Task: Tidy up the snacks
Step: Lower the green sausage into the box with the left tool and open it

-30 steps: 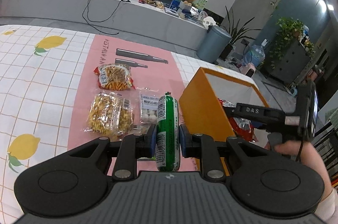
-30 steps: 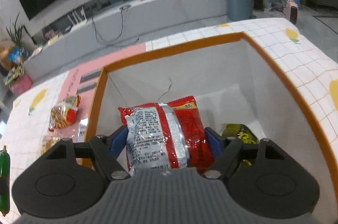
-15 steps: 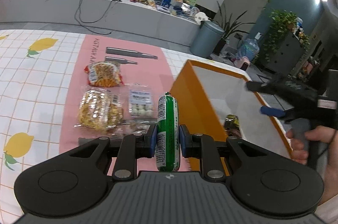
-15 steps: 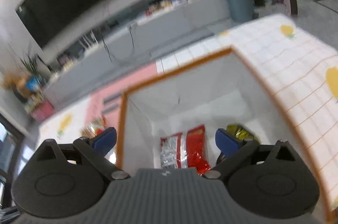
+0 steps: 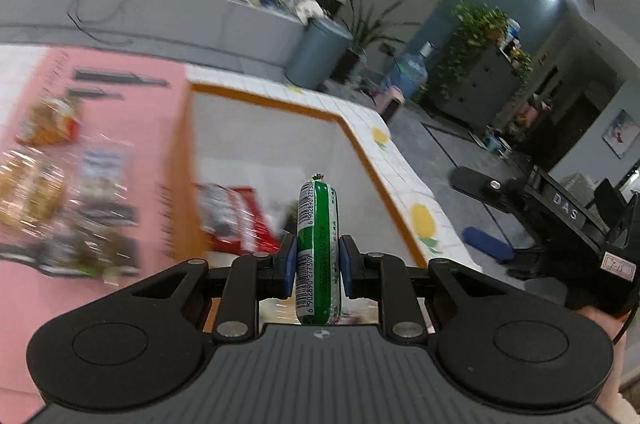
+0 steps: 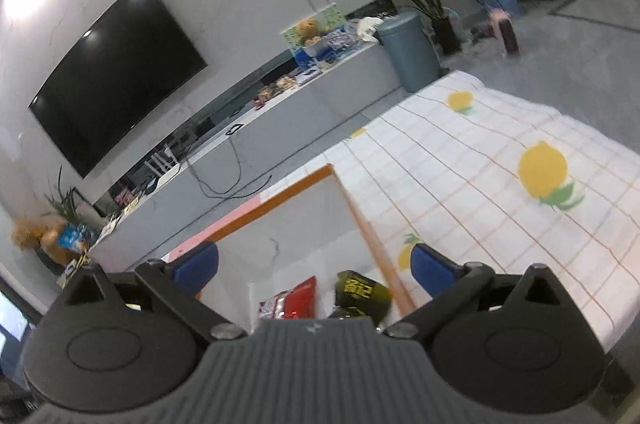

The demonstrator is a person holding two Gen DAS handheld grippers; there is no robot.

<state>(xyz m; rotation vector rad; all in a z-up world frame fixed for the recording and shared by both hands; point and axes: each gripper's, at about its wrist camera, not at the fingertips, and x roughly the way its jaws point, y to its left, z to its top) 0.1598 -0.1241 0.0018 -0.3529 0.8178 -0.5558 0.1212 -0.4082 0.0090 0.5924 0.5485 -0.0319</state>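
Note:
My left gripper (image 5: 317,261) is shut on a green sausage stick (image 5: 319,244), held upright over the orange-rimmed box (image 5: 264,98). A red snack bag (image 5: 236,218) lies on the box floor. In the right wrist view my right gripper (image 6: 314,266) is open and empty, raised above the box's right rim (image 6: 372,244). Below it the red bag (image 6: 290,300) and a dark packet with yellow print (image 6: 360,294) lie in the box. The right gripper also shows at the right of the left wrist view (image 5: 486,248).
Several snack packets lie blurred on the pink mat (image 5: 132,128) left of the box, among them an orange-red one (image 5: 50,122) and a yellow one (image 5: 26,190). The lemon-print tablecloth (image 6: 500,184) spreads right of the box. A grey bin (image 6: 408,52) stands beyond the table.
My right gripper let go of the red bag into the box, opened, and rose back to the right. My left gripper carried the sausage rightward from beside the box to over it.

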